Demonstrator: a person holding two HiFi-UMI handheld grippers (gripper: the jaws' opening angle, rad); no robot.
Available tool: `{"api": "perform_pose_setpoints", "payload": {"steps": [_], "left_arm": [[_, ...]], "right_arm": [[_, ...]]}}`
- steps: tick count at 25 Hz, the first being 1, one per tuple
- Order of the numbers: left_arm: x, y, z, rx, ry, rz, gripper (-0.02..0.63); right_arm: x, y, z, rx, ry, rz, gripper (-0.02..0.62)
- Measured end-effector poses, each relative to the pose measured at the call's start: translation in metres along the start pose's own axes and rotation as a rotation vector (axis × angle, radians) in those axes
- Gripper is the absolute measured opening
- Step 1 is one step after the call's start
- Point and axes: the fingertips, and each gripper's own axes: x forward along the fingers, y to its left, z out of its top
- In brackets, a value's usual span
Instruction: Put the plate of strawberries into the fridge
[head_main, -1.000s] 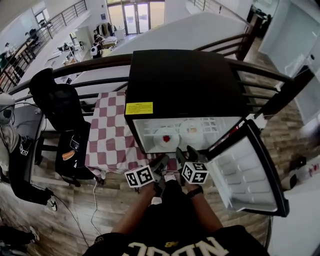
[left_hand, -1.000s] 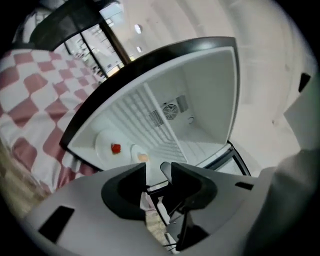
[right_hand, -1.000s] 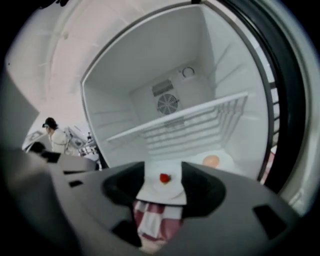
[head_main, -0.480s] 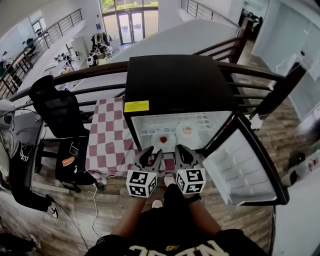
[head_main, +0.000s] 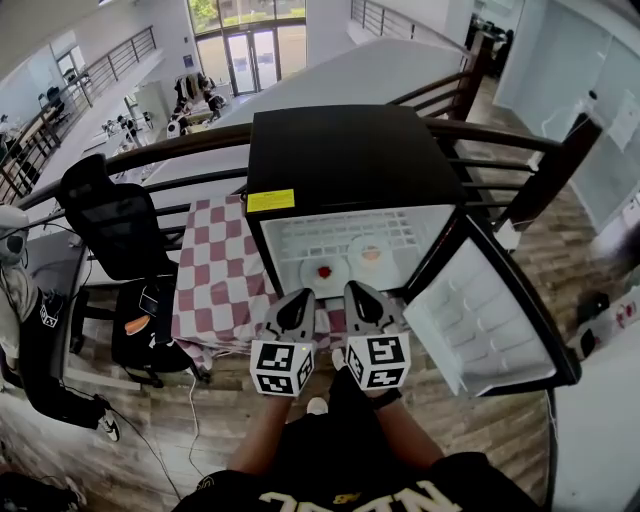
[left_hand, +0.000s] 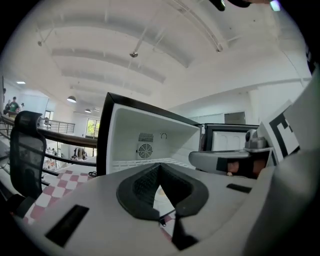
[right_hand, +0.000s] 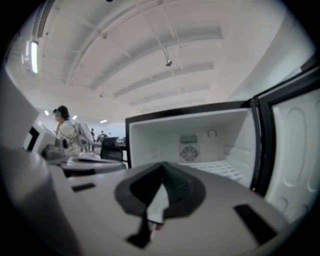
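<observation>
The black fridge (head_main: 350, 160) stands open with its door (head_main: 490, 325) swung out to the right. On its wire shelf lies the white plate of strawberries (head_main: 322, 271), with a second plate (head_main: 369, 254) to its right. My left gripper (head_main: 297, 298) and right gripper (head_main: 358, 292) hang side by side just in front of the shelf, apart from the plates. Both have just finished closing, and their jaws meet with nothing between them. The left gripper (left_hand: 159, 170) and the right gripper (right_hand: 162, 170) both face the white fridge interior (left_hand: 150, 145).
A red-and-white checkered tablecloth (head_main: 215, 265) covers the table left of the fridge. A black chair (head_main: 115, 225) stands beside it. A dark railing (head_main: 180, 150) runs behind. A person (head_main: 15, 280) stands at the far left. The floor is wood.
Both grippers' jaws went from spread apart to shut. The view shifted slightly, with the grippers drawn a little back from the shelf.
</observation>
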Motion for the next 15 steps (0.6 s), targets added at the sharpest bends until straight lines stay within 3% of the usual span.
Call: {"api": "perform_pose_setpoints", "payload": {"steps": [7,15], "left_arm": [[-0.013,-0.008,-0.001,-0.027,-0.017,-0.033,0.017],[-0.010,0.001,-0.007,-0.050,-0.017,0.010,0.017]], "right_arm": [[-0.012,0.006,-0.004,0.013,-0.011,0.003,0.020],[-0.010,-0.003,-0.008,0.030,0.004,-0.003,0.020]]}}
